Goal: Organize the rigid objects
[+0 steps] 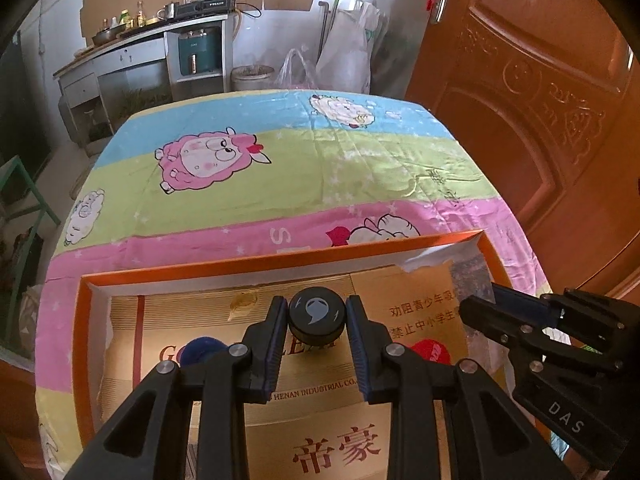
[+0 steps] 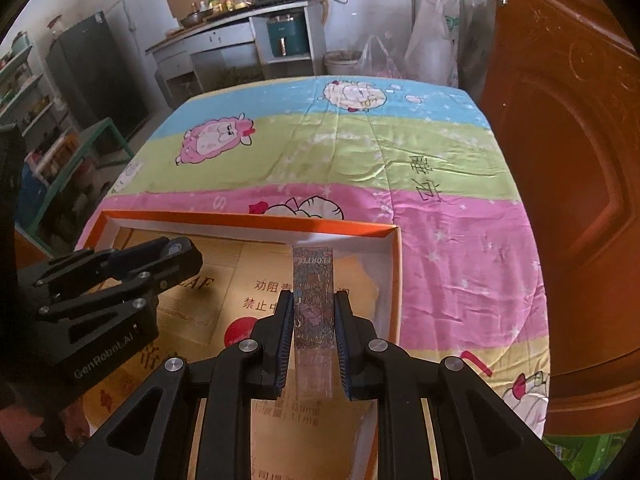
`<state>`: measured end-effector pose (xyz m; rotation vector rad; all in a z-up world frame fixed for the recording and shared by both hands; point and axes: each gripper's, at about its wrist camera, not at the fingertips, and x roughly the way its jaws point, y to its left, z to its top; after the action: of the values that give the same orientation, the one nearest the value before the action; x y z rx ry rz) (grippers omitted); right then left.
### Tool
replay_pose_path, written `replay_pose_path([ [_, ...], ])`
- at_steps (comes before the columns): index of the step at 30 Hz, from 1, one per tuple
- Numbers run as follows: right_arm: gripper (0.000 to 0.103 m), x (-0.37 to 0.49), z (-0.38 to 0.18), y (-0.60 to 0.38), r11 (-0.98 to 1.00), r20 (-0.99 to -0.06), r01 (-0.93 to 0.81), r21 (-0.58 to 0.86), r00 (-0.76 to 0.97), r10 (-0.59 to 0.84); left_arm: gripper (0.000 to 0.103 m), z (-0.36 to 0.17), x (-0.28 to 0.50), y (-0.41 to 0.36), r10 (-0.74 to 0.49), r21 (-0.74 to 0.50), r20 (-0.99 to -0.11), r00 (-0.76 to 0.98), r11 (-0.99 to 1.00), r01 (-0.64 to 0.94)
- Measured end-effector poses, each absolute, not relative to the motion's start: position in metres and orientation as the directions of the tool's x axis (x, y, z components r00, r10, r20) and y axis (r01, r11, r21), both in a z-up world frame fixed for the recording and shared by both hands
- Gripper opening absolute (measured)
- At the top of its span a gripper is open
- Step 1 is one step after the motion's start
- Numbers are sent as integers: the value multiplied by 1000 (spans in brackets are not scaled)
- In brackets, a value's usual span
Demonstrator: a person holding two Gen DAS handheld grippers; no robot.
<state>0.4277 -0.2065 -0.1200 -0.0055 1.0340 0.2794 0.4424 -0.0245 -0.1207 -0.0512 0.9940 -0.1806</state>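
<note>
My left gripper (image 1: 317, 309) is shut on a round black cap (image 1: 317, 316) with a pale swirl on top, held over an orange-rimmed shallow box (image 1: 280, 262) lined with gold printed cardboard. A blue disc (image 1: 202, 347) and a red disc (image 1: 432, 351) lie on that lining, partly hidden by my fingers. My right gripper (image 2: 313, 298) is shut on a long narrow flower-patterned box (image 2: 313, 296), held lengthwise above the right side of the orange box (image 2: 394, 264). Each gripper shows in the other's view: the right gripper (image 1: 480, 300) at the right, the left gripper (image 2: 176, 246) at the left.
The box sits at the near end of a table under a striped cartoon-sheep cloth (image 1: 320, 160). A brown wooden door (image 1: 540, 100) stands close on the right. Beyond the table are a counter with a stove (image 1: 208, 4), plastic bags (image 1: 348, 52) and a green frame (image 1: 24, 196).
</note>
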Motion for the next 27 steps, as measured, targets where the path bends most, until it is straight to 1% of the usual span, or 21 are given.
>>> replay_pose_path([
  [15,20,439,-136,-203,968,-870,-220,120,447,209,30,-135,452,-25,-190,-149,-855,483,981,122],
  [20,21,439,-138,-205,968,-871,-213,135,440,219,31,-135,452,-28,-188,-136,-856,481,981,140],
  [25,22,437,-140,-205,968,-868,-208,139,445,220,39,-135,452,-25,-213,-165,-849,484,976,139],
  [27,23,437,-140,-205,968,-867,-208,141,446,223,48,-135,452,-26,-217,-167,-848,484,975,145],
])
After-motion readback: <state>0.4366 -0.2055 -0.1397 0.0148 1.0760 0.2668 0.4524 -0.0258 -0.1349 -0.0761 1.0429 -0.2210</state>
